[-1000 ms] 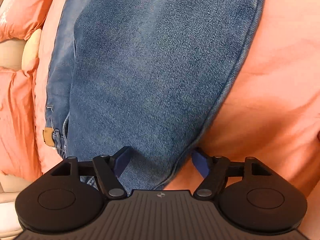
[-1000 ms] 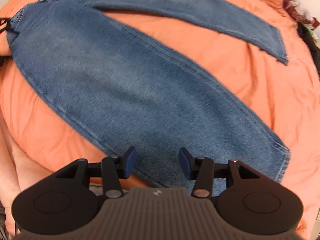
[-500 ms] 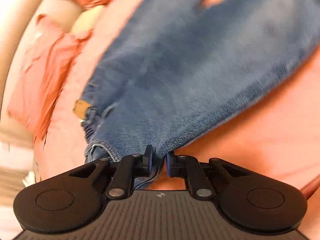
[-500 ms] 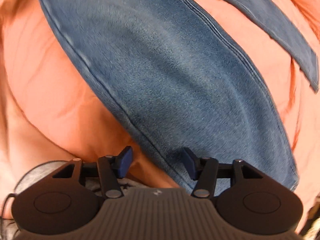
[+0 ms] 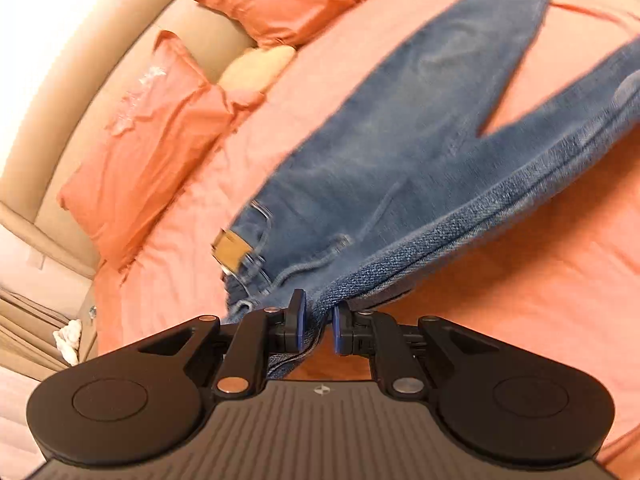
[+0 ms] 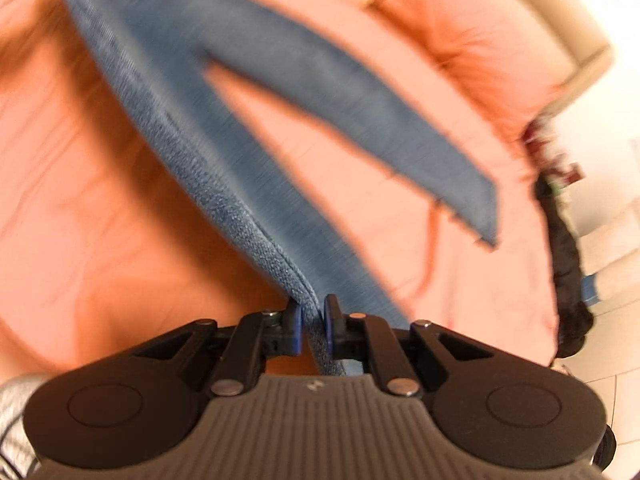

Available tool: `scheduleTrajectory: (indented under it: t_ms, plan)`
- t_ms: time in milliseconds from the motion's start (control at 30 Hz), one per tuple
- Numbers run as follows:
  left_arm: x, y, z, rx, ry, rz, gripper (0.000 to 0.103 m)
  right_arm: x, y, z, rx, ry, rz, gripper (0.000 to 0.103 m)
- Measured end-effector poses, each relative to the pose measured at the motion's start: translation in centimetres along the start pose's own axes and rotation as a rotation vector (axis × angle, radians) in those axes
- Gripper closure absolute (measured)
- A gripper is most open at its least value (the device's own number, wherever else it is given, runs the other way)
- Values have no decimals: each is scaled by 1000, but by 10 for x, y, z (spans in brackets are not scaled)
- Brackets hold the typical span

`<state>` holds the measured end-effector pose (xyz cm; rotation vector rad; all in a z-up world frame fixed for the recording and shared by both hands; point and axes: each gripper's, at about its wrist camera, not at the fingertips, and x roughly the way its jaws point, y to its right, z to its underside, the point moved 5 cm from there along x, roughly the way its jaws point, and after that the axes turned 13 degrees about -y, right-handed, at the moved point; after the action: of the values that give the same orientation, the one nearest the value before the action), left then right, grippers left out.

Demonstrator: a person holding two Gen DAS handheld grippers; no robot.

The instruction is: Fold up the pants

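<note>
Jeans (image 5: 400, 168) show a tan waistband patch (image 5: 230, 250), its writing unreadable.

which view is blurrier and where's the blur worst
Right wrist view: heavy motion smear on the far leg of the blue denim jeans and the orange pillows; only the seam near the camera is crisp. Left wrist view: sharper, mild smear at the waistband, fisheye bending the beige headboard.
</note>
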<state>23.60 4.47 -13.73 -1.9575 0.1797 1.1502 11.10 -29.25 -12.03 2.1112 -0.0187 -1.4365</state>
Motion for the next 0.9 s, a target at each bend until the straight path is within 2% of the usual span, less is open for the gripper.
scheduleTrajectory:
  t_ms: [233,400,667,900]
  plan:
    - [-2,-36,-53,-36,39,-78,88,-3,64,-69,42,97,130,100]
    - [20,-62,-98,-71,36,-112,89,16,98,-130,79,116,186,100]
    - [86,-80,-156,-48,5,-144,89,104,122,-225,11,68,252,101]
    - [161,-78,-188,-26,-75,-77,88,188,118,-285,-42,-13,227,103]
